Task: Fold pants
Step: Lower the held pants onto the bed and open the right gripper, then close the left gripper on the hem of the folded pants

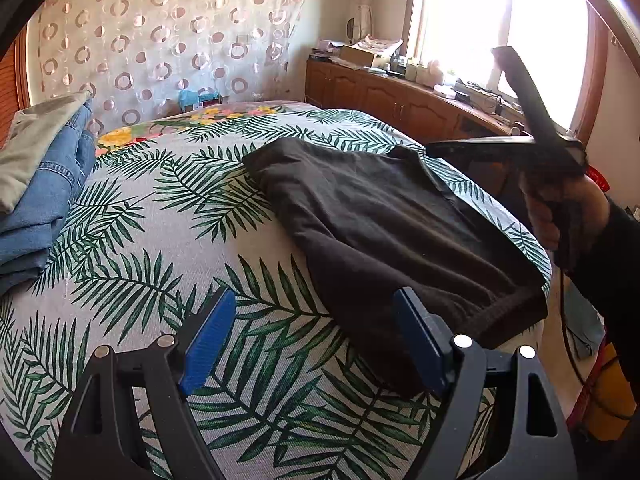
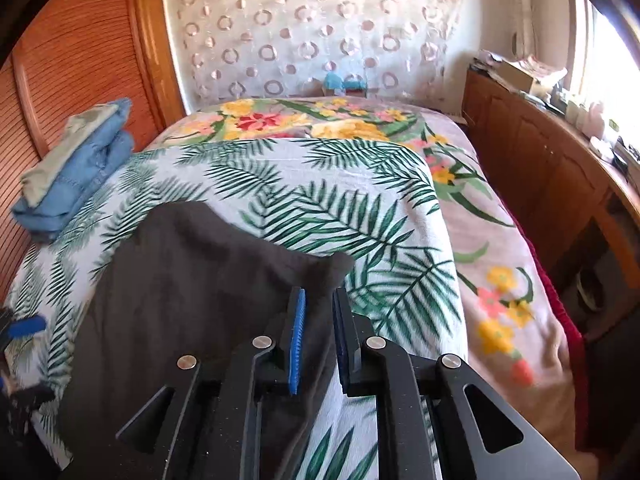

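Dark brown pants (image 1: 380, 220) lie folded on the palm-leaf bedspread (image 1: 160, 220). My left gripper (image 1: 316, 340) is open, just above the bed at the pants' near left edge, empty. My right gripper (image 2: 320, 320) is nearly closed, jaws a narrow gap apart, at the pants' (image 2: 192, 280) right edge; a raised corner of cloth (image 2: 332, 266) sits at its fingertips. Whether cloth is pinched between the pads is unclear. In the left wrist view the right gripper (image 1: 440, 148) appears at the pants' far right corner, held by a hand.
A stack of folded clothes, blue jeans (image 1: 40, 208) under a pale garment, sits at the bed's left side, also in the right wrist view (image 2: 76, 176). A wooden cabinet (image 1: 400, 100) with clutter runs along the right under the window. A floral blanket (image 2: 500, 260) covers the bed's right side.
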### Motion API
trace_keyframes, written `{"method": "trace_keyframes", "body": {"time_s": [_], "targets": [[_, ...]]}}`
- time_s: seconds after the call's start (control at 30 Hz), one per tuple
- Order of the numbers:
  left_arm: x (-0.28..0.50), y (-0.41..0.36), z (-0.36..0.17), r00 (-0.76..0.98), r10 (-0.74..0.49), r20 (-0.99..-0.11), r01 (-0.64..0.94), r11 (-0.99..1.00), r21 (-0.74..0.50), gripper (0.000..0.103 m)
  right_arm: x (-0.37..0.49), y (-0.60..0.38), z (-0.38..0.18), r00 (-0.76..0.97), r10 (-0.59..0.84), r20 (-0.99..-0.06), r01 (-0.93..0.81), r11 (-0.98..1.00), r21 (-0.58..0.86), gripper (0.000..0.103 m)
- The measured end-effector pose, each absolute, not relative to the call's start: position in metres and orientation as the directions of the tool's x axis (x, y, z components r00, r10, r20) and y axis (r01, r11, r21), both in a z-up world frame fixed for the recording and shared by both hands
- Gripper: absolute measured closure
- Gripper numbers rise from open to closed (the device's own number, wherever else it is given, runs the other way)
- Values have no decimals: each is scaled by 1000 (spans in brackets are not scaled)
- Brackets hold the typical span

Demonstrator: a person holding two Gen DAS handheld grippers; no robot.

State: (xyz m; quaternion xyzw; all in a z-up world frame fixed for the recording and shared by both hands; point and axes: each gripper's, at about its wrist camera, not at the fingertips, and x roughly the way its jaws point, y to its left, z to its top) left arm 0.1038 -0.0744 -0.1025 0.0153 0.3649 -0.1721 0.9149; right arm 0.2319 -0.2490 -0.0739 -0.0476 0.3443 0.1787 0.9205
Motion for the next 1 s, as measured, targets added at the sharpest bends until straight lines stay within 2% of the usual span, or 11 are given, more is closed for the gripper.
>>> {"method": "trace_keyframes", "body": {"time_s": [0.07,0.17,0.47,0.83,0.87,1.0], "targets": [[104,-74,-102,675,-303,-673,327,940,-96,21,214,-249,-74,706,312,-636,-379,925,34,79],[101,-74,-101,677,-305,-670,329,940,-96,21,182,-250,-75,709,333,-622,-403,915,31,73],[92,-69,-104,667,-300,-682,323,941,-99,21,113,-274,-85,700,353,-621,-395,915,74,73],[79,-84,-100,655,-337,-677,377,921,-93,21,74,-286,-89,679,341,-650,-352,928,120,73],[79,-86,-100,652,-344,-675,384,918,-96,22,71,-287,-89,676,340,-654,-346,930,125,73],[77,-98,-105,615,-388,-686,434,893,-117,39,66,-286,-90,665,340,-665,-344,930,132,73]]}}
